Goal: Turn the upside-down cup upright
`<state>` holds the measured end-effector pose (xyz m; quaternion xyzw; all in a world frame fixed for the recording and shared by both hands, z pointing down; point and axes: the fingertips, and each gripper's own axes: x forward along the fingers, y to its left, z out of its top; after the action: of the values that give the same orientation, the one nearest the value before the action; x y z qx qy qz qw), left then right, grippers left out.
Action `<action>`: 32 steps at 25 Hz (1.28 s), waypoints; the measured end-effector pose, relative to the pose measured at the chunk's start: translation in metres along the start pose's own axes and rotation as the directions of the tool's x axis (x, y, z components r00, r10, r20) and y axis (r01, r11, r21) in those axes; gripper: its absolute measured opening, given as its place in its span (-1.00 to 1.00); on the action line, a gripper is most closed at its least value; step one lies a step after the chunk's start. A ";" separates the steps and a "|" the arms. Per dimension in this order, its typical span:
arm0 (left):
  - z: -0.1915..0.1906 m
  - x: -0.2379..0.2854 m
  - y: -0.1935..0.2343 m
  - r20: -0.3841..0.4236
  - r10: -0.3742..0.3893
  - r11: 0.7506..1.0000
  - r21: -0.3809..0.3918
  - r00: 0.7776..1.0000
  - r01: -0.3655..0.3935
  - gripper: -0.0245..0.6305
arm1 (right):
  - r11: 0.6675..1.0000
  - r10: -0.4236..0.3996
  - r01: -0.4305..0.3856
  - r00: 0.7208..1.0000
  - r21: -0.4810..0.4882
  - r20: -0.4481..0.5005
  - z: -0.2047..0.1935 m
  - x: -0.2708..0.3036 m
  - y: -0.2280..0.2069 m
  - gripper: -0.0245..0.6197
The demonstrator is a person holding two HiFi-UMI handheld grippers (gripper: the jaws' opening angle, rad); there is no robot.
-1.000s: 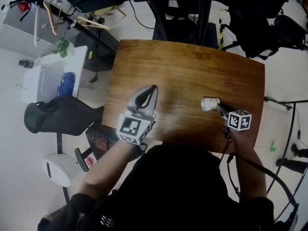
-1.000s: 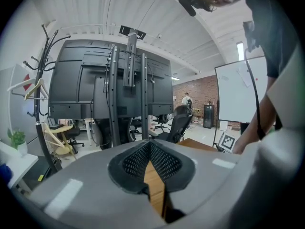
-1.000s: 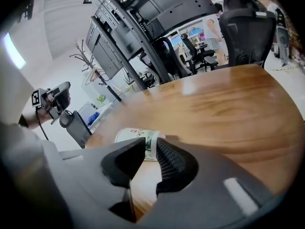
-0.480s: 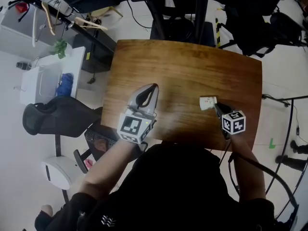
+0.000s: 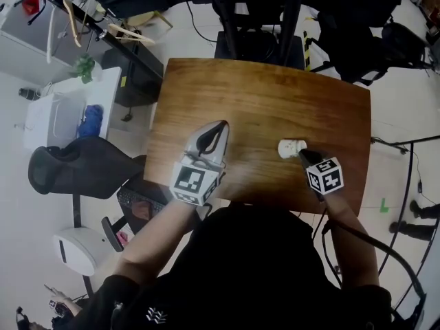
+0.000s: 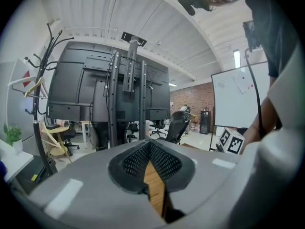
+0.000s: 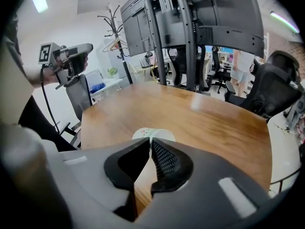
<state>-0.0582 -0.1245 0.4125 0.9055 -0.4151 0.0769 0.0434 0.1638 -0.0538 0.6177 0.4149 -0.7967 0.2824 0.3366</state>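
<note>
A small white paper cup [image 5: 290, 148] hangs tilted on its side just above the wooden table [image 5: 275, 95], right of centre. My right gripper [image 5: 300, 151] pinches its wall; the jaws have just been closing with that wall between them. In the right gripper view the cup [image 7: 153, 133] peeks out past the tips of the right gripper [image 7: 149, 140], over the table [image 7: 205, 113]. My left gripper [image 5: 220, 125] rests over the table's near left part, shut and with nothing in it. In the left gripper view the left gripper [image 6: 149, 144] shows its pads meeting at the tip.
A black office chair [image 5: 75, 167] and a white desk [image 5: 62, 115] stand left of the table. A dark metal rack [image 5: 261, 19] rises behind the far edge. Cables trail on the floor at the right [image 5: 405, 184]. The person stands at the near edge.
The right gripper has shifted left and slightly away with the cup, and its marker cube has rolled. The left gripper has stayed where it was.
</note>
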 end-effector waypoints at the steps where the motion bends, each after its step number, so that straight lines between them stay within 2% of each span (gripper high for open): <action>1: 0.000 -0.002 0.002 0.003 0.002 1.000 -0.001 1.000 -0.002 -0.93 | 1.000 0.002 -0.003 1.000 -0.013 -0.007 0.002 0.001 0.005 -0.87; 6: 0.001 -0.013 0.013 0.012 0.015 1.000 -0.006 1.000 -0.015 -0.93 | 0.998 0.020 -0.021 0.999 -0.059 -0.027 0.009 0.012 0.030 -0.89; 15: -0.001 -0.029 0.035 0.013 0.051 0.998 -0.026 0.999 -0.050 -0.93 | 0.997 0.033 -0.036 0.998 -0.072 -0.045 0.016 0.035 0.048 -0.86; 22: 0.010 -0.024 0.034 0.040 0.039 0.999 -0.023 0.998 -0.038 -0.93 | 0.998 0.014 -0.013 1.000 -0.056 0.017 0.026 0.031 0.045 -0.80; 25: 0.012 -0.020 0.029 0.043 0.029 1.000 -0.013 0.999 -0.029 -0.93 | 0.998 -0.038 0.041 0.996 -0.037 0.079 0.034 0.023 0.032 -0.80; 27: 0.012 -0.018 0.027 0.041 0.024 1.000 -0.009 0.999 -0.024 -0.93 | 0.994 -0.111 0.113 0.984 -0.004 0.138 0.038 0.016 0.019 -0.78; 29: 0.012 -0.016 0.024 0.036 0.023 1.000 -0.005 0.999 -0.023 -0.93 | 0.983 -0.184 0.180 0.967 0.034 0.178 0.037 0.013 0.008 -0.66; 32: 0.013 -0.016 0.020 0.027 0.021 1.000 0.008 0.999 -0.021 -0.93 | 0.969 -0.224 0.199 0.958 0.147 0.180 0.026 0.018 -0.005 -0.57</action>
<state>-0.0823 -0.1274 0.3972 0.9021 -0.4249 0.0670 0.0332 0.1523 -0.0830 0.6165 0.5441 -0.7572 0.2531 0.2580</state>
